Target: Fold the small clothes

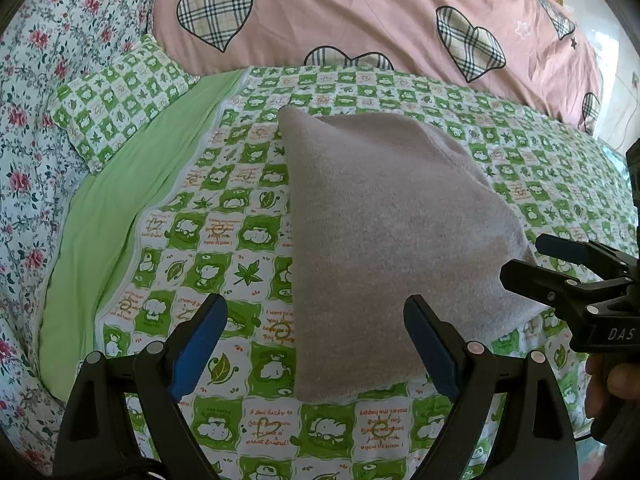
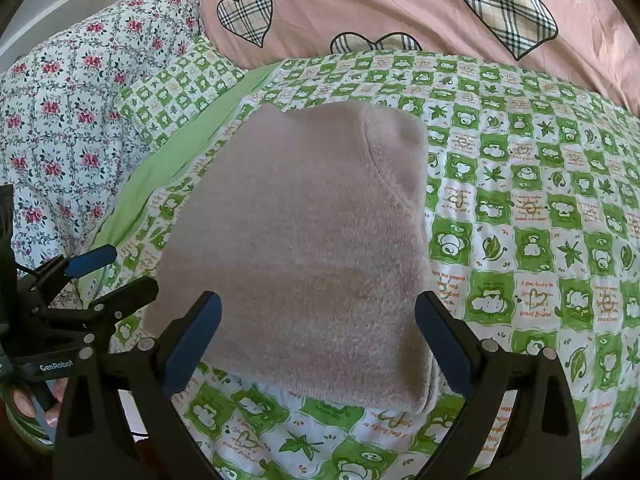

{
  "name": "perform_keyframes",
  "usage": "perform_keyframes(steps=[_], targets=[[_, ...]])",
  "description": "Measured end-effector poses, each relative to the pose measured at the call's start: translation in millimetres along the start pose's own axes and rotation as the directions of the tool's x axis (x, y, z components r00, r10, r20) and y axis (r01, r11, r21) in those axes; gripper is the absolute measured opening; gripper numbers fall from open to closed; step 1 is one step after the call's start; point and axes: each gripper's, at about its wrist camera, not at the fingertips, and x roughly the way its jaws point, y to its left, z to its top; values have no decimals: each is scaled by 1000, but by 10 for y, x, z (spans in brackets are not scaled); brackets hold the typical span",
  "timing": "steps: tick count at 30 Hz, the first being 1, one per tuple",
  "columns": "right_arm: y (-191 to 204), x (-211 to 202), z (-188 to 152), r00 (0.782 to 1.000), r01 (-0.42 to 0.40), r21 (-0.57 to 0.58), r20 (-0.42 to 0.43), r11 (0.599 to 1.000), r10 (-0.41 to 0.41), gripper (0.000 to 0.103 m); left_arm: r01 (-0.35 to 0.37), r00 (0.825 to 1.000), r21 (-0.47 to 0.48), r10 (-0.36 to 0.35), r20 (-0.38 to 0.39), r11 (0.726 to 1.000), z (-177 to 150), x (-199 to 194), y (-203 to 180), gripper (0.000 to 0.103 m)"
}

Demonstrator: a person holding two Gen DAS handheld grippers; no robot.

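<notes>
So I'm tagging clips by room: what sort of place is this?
Most likely a bedroom: the folded garment lies on a bed with a green checked sheet, a matching pillow and a pink heart-print duvet behind. Both grippers, left and right, are open.

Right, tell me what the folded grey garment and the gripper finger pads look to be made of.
Grey garment: looks like a soft knit, wool or a fleecy blend; matte, fuzzy nap, thick rounded folded edges.

Finger pads of the right gripper: smooth blue rubber or soft plastic by the look, on black hard-plastic arms; exact material unclear.
</notes>
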Motion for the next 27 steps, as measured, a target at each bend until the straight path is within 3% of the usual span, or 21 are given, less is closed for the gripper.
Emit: perform_keyframes(steps=[27], targets=[[30, 1, -2, 1000, 0, 4, 0, 1000, 0, 98, 4, 1000, 2, -4, 2, 1000, 12, -5, -25, 91]])
